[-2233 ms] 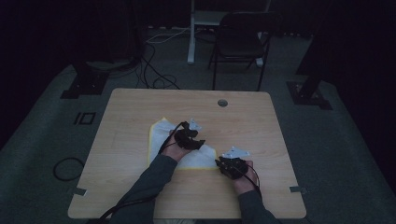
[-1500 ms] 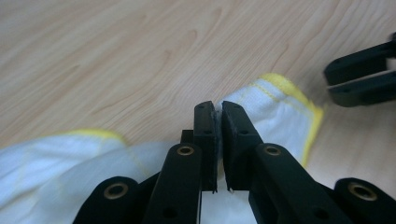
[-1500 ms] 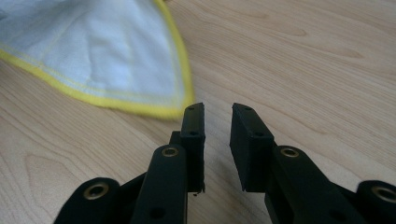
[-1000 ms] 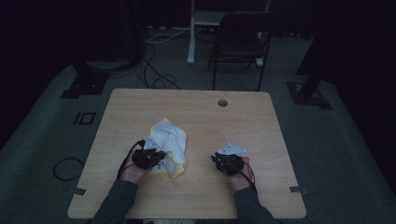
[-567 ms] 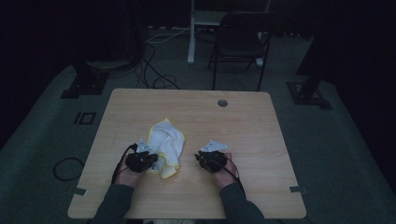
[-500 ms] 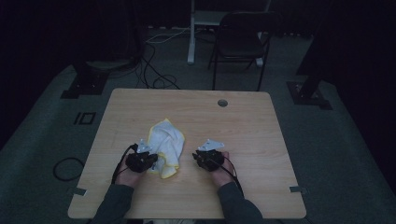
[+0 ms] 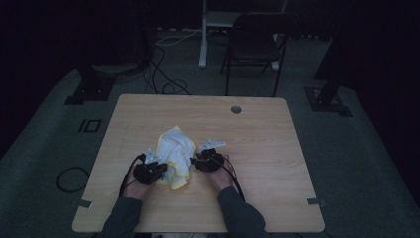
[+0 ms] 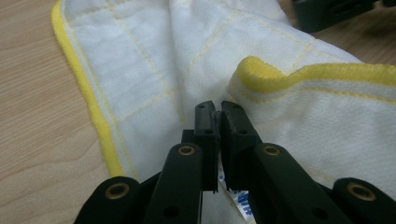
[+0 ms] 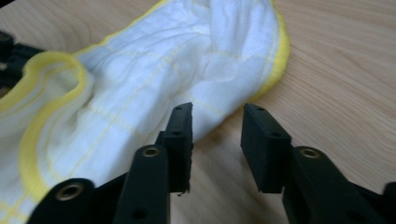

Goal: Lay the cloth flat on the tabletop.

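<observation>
- Setting: a dim room with a wooden table point(image 7: 257, 148); a folding chair point(image 7: 255, 47) and floor cables point(image 7: 163, 74) lie beyond its far edge.
- Work item: one white cloth with yellow hem point(image 7: 174, 154), bunched on the near-middle of the table, between the two grippers.
- Left gripper point(image 8: 215, 116): jaws pressed together, pinching a fold of the cloth.
- Right gripper point(image 9: 215, 126): jaws spread and have just been opening; nothing is between them, and the cloth edge lies just beside its left jaw.
- Risk: the left pinch holds only a thin fold, so a pull could slip it free.
- Risk: if the right gripper closes where it is, it will likely meet bare wood or catch several bunched layers, leaving the cloth crumpled.
- Count: one cloth, two grippers, one table, one chair.
</observation>
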### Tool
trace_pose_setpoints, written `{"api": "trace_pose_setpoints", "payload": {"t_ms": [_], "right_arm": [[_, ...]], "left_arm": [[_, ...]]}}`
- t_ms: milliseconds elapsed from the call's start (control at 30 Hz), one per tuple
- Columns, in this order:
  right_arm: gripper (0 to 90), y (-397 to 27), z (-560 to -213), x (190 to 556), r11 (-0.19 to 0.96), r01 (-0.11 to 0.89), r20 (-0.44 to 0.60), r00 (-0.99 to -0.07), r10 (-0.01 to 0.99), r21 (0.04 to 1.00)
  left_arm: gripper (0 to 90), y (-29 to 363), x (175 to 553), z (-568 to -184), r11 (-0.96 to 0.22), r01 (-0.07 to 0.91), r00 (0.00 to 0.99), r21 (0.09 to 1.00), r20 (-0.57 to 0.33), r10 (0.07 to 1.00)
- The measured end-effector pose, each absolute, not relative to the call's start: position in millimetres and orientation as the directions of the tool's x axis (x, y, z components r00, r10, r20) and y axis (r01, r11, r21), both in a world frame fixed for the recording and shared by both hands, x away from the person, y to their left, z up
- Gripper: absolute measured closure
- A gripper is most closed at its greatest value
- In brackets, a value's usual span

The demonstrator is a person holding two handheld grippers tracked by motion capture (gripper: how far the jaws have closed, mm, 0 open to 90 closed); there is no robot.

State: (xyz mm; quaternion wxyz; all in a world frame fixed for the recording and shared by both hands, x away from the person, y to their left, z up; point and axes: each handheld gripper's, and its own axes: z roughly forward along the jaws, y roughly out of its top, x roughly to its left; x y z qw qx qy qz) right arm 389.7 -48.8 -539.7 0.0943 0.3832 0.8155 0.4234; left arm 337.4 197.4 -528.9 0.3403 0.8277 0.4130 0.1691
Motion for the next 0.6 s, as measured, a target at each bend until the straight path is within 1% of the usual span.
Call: {"api": "trace_pose_setpoints", "payload": {"t_ms": [67,100,133,167,233,267,400,567,600], "right_arm": [[62.8,-46.8,-541.2,392.4,0.342,0.554,0.181,-0.684,0.707,0.759],[62.9,-43.9,-544.4,397.5,0.324,0.582,0.212,-0.669,0.713,0.746],[62.9,-43.9,-544.4,397.5,0.324,0.582,0.212,-0.669,0.713,0.746],[71.8,-42.5,-546.2,400.9,0.3,0.603,0.253,-0.662,0.705,0.739],[85.5,-40.6,-545.1,401.3,0.309,0.59,0.245,-0.674,0.697,0.746],[87.2,-39.9,-543.6,401.1,0.314,0.582,0.233,-0.678,0.697,0.75],[88.3,-45.2,-531.8,398.3,0.334,0.539,0.171,-0.685,0.708,0.773],[88.1,-67.6,-510.9,401.6,0.279,0.54,0.194,-0.659,0.727,0.794],[88.1,-67.6,-510.9,401.6,0.279,0.54,0.194,-0.659,0.727,0.794]], "left_arm": [[86.3,197.4,337.4,-528.9,-0.427,0.569,0.602,0.703,-0.001,0.799],[86.5,196.8,335.8,-528.2,-0.432,0.565,0.601,0.703,0.009,0.799],[86.5,196.8,335.8,-528.2,-0.432,0.565,0.601,0.703,0.009,0.799],[86.6,197.6,335.6,-528.0,-0.429,0.564,0.6,0.705,0.006,0.8],[86.8,199.0,335.0,-527.3,-0.427,0.565,0.598,0.706,0.007,0.802],[86.9,199.6,334.5,-526.2,-0.425,0.563,0.597,0.708,0.008,0.802],[87.3,203.7,331.1,-519.9,-0.42,0.552,0.593,0.72,0.015,0.805],[87.6,207.0,330.4,-517.0,-0.411,0.548,0.593,0.728,0.008,0.805],[87.6,207.0,330.4,-517.0,-0.411,0.548,0.593,0.728,0.008,0.805]]}}
